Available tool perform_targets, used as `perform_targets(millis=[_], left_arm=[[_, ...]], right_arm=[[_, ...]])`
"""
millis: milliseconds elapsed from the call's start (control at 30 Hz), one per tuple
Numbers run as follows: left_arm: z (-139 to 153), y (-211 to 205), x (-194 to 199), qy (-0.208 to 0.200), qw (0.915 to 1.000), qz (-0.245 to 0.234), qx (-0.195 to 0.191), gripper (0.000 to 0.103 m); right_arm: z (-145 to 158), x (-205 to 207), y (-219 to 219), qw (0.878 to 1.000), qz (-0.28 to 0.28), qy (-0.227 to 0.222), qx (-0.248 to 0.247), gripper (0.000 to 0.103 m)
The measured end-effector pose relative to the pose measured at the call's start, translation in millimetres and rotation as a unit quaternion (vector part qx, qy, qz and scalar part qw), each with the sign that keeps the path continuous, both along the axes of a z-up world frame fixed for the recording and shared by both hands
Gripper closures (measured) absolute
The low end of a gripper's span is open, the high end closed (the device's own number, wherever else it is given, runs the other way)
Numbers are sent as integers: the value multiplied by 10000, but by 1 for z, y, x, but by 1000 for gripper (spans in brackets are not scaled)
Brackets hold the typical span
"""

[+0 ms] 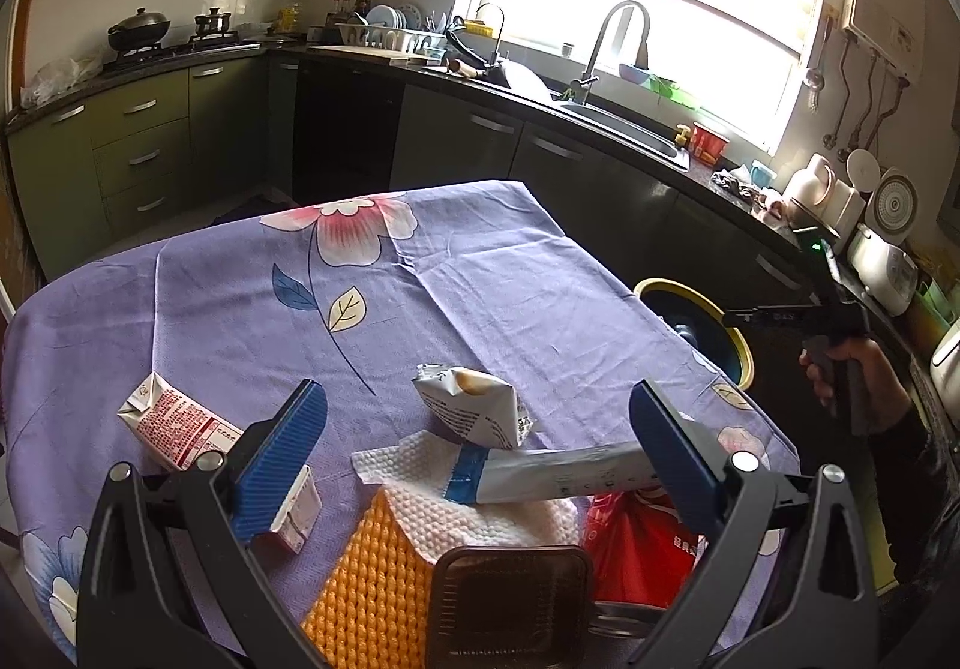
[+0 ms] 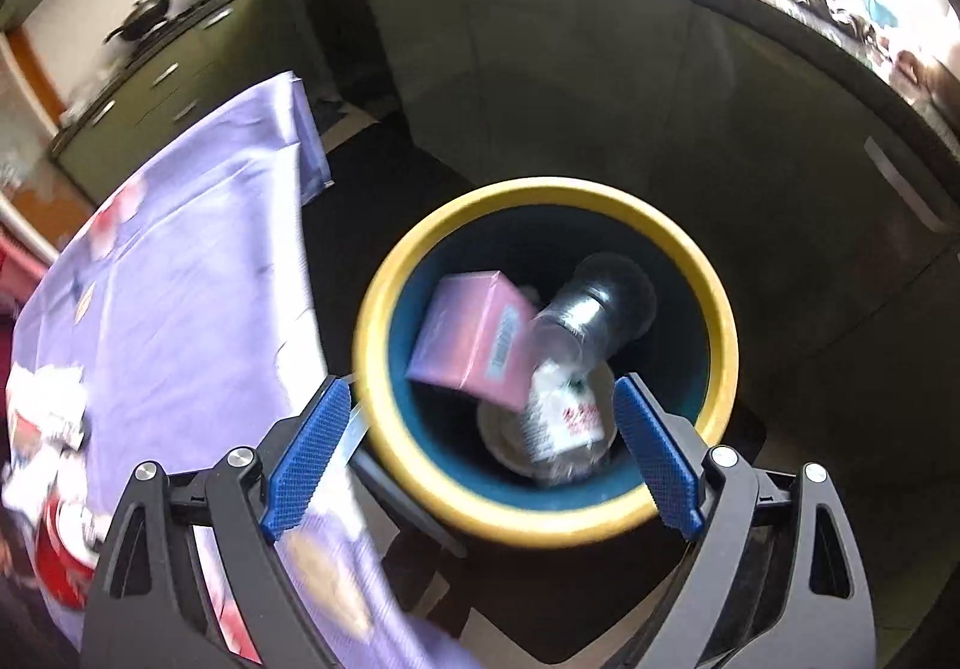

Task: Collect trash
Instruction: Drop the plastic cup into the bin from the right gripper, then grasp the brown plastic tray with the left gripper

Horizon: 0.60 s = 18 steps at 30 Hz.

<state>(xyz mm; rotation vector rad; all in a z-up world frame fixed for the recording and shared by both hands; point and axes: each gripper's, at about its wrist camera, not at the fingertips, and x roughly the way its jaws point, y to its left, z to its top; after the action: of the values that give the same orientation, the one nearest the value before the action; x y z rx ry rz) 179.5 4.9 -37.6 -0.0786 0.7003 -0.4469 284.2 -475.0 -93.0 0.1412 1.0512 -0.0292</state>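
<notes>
My left gripper (image 1: pixel 477 405) is open and empty above the table's near end. Below it lie a crumpled white wrapper (image 1: pixel 474 408), a white paper towel (image 1: pixel 456 495), a grey tube with a blue end (image 1: pixel 558 474), a red-and-white carton (image 1: pixel 174 420), a small carton (image 1: pixel 297 513), a red bag (image 1: pixel 636 543) and a dark plastic tray (image 1: pixel 510 609). My right gripper (image 2: pixel 480 390) is open and empty over the yellow-rimmed trash bin (image 2: pixel 540 195), which holds a pink box (image 2: pixel 468 336) and a clear plastic bottle (image 2: pixel 576 339). The bin (image 1: pixel 666 285) stands beside the table's right edge.
The table wears a purple floral cloth (image 1: pixel 468 285). An orange woven mat (image 1: pixel 372 585) lies at its near edge. Dark kitchen cabinets (image 1: pixel 456 135) and a sink counter (image 1: pixel 630 123) run behind. Appliances (image 1: pixel 882 255) crowd the right counter.
</notes>
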Motion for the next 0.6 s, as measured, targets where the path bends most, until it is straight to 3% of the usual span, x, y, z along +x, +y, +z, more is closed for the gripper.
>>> perform_targets(millis=[167, 333, 600], left_arm=[[0, -8, -10, 141, 9997, -70, 174, 7], [-7, -14, -26, 253, 9976, -82, 633, 7], [-21, -2, -45, 619, 9954, -251, 693, 7]], right_arm=[[3, -44, 17, 9992, 221, -116, 297, 15], [-6, -82, 29, 9984, 328, -144, 437, 15], [-23, -110, 53, 9959, 546, -100, 716, 15]])
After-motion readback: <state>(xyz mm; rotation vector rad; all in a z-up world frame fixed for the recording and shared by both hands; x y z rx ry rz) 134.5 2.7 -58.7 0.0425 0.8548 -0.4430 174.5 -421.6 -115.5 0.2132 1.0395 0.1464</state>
